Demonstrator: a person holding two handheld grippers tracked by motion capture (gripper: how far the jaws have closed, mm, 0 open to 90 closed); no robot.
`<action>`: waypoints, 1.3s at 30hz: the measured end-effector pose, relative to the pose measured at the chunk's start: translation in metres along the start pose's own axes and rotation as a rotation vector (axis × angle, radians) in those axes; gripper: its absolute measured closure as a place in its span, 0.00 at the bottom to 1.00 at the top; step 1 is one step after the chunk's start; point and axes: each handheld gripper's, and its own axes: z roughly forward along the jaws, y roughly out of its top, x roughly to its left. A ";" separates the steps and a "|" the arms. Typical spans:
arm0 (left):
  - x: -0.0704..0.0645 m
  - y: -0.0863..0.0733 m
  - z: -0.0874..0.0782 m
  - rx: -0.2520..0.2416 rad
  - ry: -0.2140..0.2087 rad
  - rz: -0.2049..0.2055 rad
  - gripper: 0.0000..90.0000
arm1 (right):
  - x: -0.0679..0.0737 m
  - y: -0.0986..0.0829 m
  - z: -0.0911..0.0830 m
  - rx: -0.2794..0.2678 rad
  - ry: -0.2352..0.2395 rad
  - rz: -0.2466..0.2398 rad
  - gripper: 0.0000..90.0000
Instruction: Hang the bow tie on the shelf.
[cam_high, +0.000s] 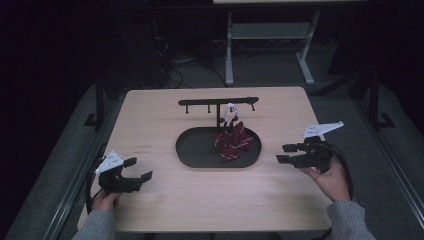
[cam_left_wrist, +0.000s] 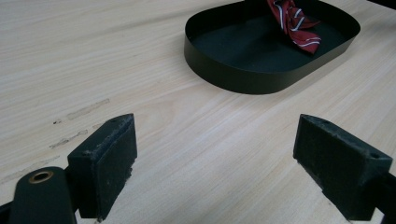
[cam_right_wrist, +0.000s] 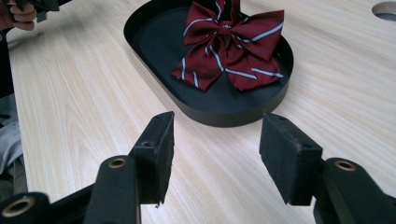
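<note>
While both hands rest low at the worktop corners, the left claw and right claw gape empty, angled inward at the tray holding a bow.

The left gripper is held in the person's left hand at the near left, its two black jaws spread wide with nothing between them. The right gripper is held in the right hand at the right, jaws likewise parted and empty, pointed toward the left. Grey sleeves are seen on both forearms, which enter from the bottom edge.
</note>
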 end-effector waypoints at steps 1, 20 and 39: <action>0.000 0.000 0.000 0.000 0.000 0.000 0.14 | 0.000 -0.002 0.000 -0.001 0.000 0.007 0.49; 0.000 0.000 0.000 0.007 -0.001 0.004 0.14 | 0.000 -0.029 -0.003 0.007 -0.002 0.042 0.49; -0.001 0.000 0.000 0.008 -0.004 0.006 0.14 | 0.006 -0.060 -0.004 0.002 -0.001 0.069 0.49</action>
